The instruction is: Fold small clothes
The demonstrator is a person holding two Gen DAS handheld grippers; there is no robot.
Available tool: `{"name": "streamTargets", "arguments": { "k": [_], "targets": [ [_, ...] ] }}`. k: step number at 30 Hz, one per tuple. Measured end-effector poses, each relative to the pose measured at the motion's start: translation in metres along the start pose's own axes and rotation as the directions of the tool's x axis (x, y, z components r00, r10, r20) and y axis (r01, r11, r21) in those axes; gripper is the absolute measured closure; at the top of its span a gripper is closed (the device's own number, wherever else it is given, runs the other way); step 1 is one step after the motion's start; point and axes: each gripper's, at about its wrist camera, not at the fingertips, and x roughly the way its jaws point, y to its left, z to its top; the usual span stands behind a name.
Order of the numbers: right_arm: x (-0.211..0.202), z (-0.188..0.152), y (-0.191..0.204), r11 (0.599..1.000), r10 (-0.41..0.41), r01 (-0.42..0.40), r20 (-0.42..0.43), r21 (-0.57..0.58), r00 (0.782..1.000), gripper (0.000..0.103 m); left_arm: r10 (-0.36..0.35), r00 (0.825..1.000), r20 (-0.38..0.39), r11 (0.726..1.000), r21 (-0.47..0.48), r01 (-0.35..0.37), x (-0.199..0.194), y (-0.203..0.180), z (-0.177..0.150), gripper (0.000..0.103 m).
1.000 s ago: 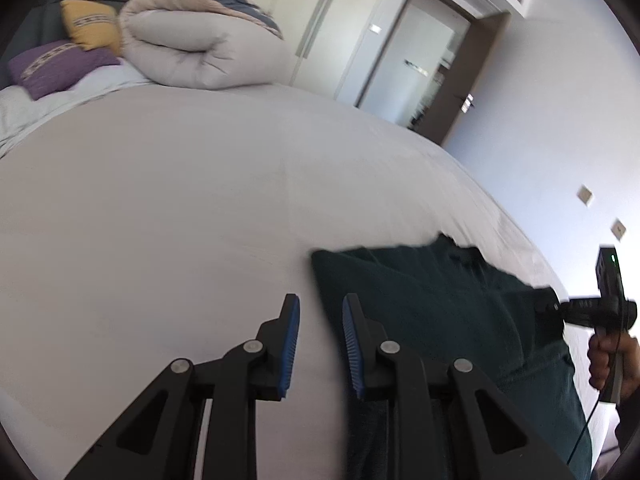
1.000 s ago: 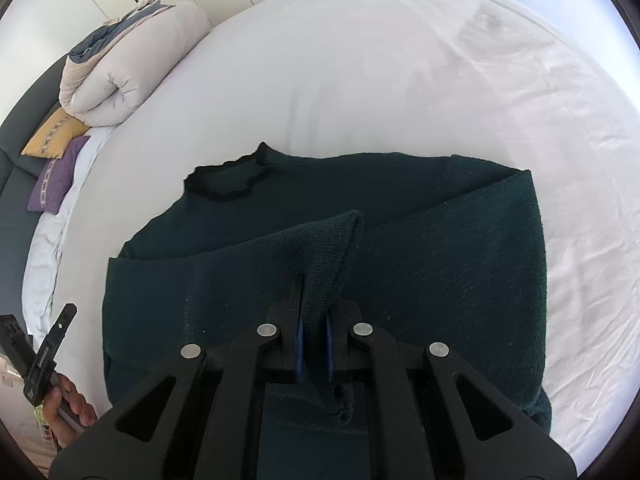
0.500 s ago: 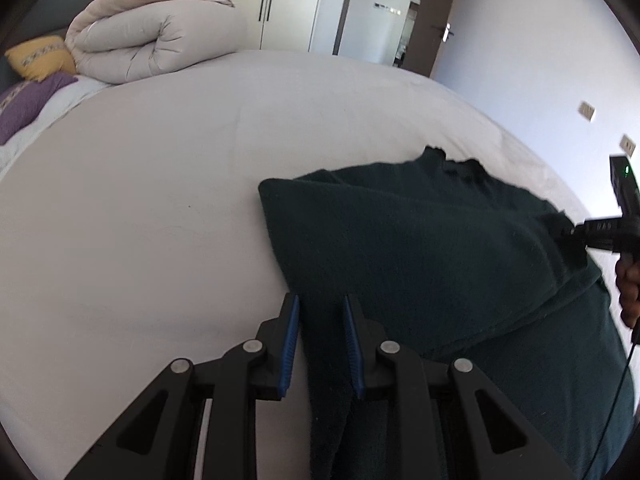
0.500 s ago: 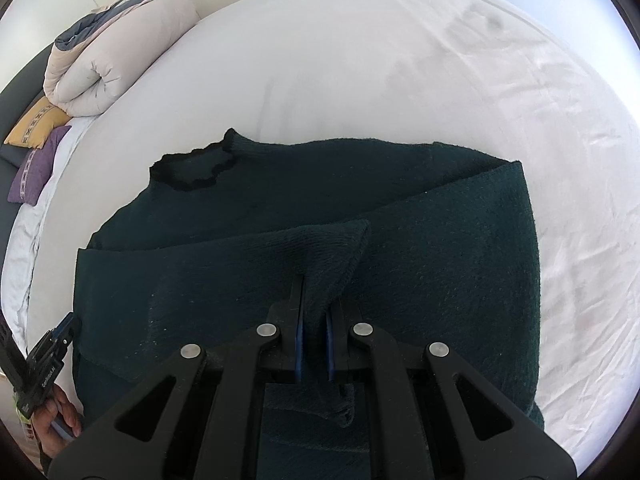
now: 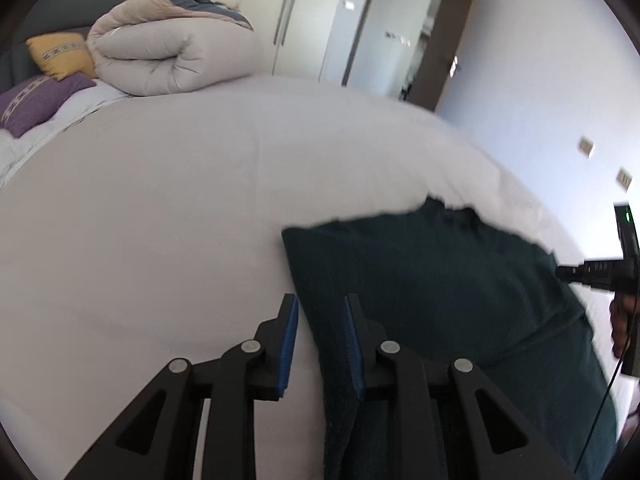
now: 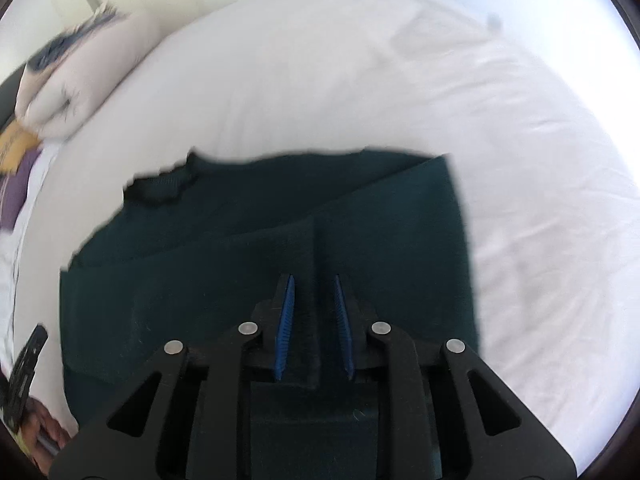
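Observation:
A dark green sweater lies folded on the white bed, neckline at its far left. My right gripper points down over its middle. Its jaws are opening, and a raised ridge of sweater fabric stands loose between the blue pads without being pressed. In the left wrist view my left gripper hovers over the sweater at its left edge, jaws apart, gripping nothing. The right gripper shows there at the far right, with a hand behind it.
A rolled beige duvet lies at the head of the bed, with a yellow cushion and a purple cushion beside it. Wardrobe doors and an open doorway stand beyond. Bare sheet stretches left of the sweater.
The right gripper's jaws, earlier pinched on a fold of the sweater, have parted and the fold now stands free. The left gripper swung sideways along the sweater's edge, its gap unchanged.

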Motion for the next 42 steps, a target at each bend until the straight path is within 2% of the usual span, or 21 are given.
{"name": "streamTargets", "arguments": {
  "k": [4, 8, 10, 12, 14, 16, 18, 20, 22, 23, 24, 26, 28, 29, 30, 31, 32, 34, 36, 39, 42],
  "targets": [
    [-0.012, 0.001, 0.024, 0.992, 0.120, -0.118, 0.052, -0.039, 0.991, 0.083, -0.016, 1.000, -0.012, 1.000, 0.016, 0.017, 0.007, -0.006, -0.001, 0.079],
    [0.016, 0.000, 0.059, 0.966, 0.247, -0.248, -0.019, -0.073, 0.969, 0.083, 0.013, 0.996, -0.092, 0.996, 0.092, -0.004, 0.028, -0.023, -0.014, 0.079],
    [0.046, -0.006, 0.066, 0.954, 0.289, -0.295, -0.099, -0.051, 0.952, 0.083, 0.050, 0.991, -0.126, 0.991, 0.128, -0.034, 0.039, -0.027, -0.021, 0.079],
    [0.067, -0.015, 0.063, 0.958, 0.281, -0.286, -0.135, -0.020, 0.950, 0.084, 0.076, 0.989, -0.126, 0.986, 0.154, -0.056, 0.042, -0.030, -0.026, 0.077],
    [0.067, -0.021, 0.046, 0.926, 0.377, -0.376, -0.079, 0.025, 0.923, 0.084, 0.090, 0.987, -0.129, 0.983, 0.171, -0.067, 0.040, -0.032, -0.026, 0.076],
    [0.064, -0.024, 0.033, 0.906, 0.422, -0.418, -0.065, 0.065, 0.904, 0.085, 0.103, 0.985, -0.136, 0.982, 0.171, -0.079, 0.040, -0.030, -0.027, 0.070],
    [0.051, -0.027, 0.016, 0.922, 0.382, -0.379, -0.025, 0.083, 0.924, 0.084, 0.096, 0.985, -0.141, 0.987, 0.139, -0.076, 0.038, -0.024, -0.026, 0.068],
    [0.038, -0.031, 0.002, 0.916, 0.384, -0.383, 0.017, 0.116, 0.923, 0.084, 0.101, 0.988, -0.120, 0.989, 0.123, -0.087, 0.033, -0.023, -0.025, 0.068],
    [0.031, -0.035, -0.015, 0.873, 0.459, -0.461, 0.055, 0.161, 0.887, 0.078, 0.093, 0.993, -0.079, 0.990, 0.111, -0.084, 0.024, -0.023, -0.022, 0.068],
    [0.036, -0.037, -0.021, 0.864, 0.473, -0.472, 0.039, 0.174, 0.880, 0.070, 0.086, 0.994, -0.069, 0.991, 0.109, -0.078, 0.021, -0.023, -0.022, 0.066],
    [0.042, -0.039, -0.024, 0.863, 0.477, -0.472, 0.017, 0.181, 0.879, 0.069, 0.086, 0.994, -0.063, 0.991, 0.110, -0.078, 0.018, -0.024, -0.023, 0.063],
    [0.050, -0.043, -0.032, 0.845, 0.515, -0.508, 0.002, 0.166, 0.857, 0.070, 0.097, 0.992, -0.083, 0.991, 0.102, -0.088, 0.015, -0.022, -0.030, 0.054],
    [0.037, -0.048, -0.044, 0.850, 0.499, -0.492, 0.011, 0.187, 0.867, 0.069, 0.091, 0.990, -0.104, 0.995, 0.057, -0.085, 0.003, -0.016, -0.041, 0.051],
    [0.027, -0.053, -0.049, 0.855, 0.484, -0.477, 0.014, 0.202, 0.875, 0.061, 0.077, 0.991, -0.109, 0.997, 0.022, -0.075, -0.006, -0.012, -0.048, 0.041],
    [0.014, -0.059, -0.056, 0.870, 0.454, -0.447, 0.017, 0.208, 0.891, 0.047, 0.064, 0.992, -0.110, 0.998, -0.011, -0.065, -0.015, -0.009, -0.055, 0.035],
    [-0.004, -0.069, -0.067, 0.884, 0.419, -0.418, 0.041, 0.208, 0.907, 0.042, 0.053, 0.993, -0.108, 0.997, -0.050, -0.058, -0.029, -0.006, -0.063, 0.024],
    [-0.022, -0.079, -0.077, 0.887, 0.410, -0.416, 0.071, 0.202, 0.909, 0.037, 0.044, 0.994, -0.105, 0.996, -0.078, -0.052, -0.041, -0.005, -0.070, 0.021],
    [-0.054, -0.100, -0.100, 0.884, 0.412, -0.427, 0.114, 0.188, 0.904, 0.032, 0.023, 0.994, -0.109, 0.993, -0.112, -0.035, -0.066, -0.007, -0.085, 0.021],
    [-0.086, -0.129, -0.122, 0.898, 0.390, -0.407, 0.124, 0.169, 0.912, 0.030, 0.020, 0.991, -0.135, 0.993, -0.109, -0.035, -0.086, -0.012, -0.098, 0.021],
    [-0.111, -0.171, -0.144, 0.916, 0.370, -0.379, 0.086, 0.134, 0.925, 0.030, -0.005, 0.980, -0.200, 0.995, -0.103, -0.016, -0.111, -0.019, -0.119, 0.021],
    [-0.123, -0.209, -0.162, 0.942, 0.322, -0.322, 0.021, 0.094, 0.947, 0.030, -0.017, 0.959, -0.283, 0.993, -0.117, -0.017, -0.128, -0.021, -0.146, 0.021]
  ]
}}
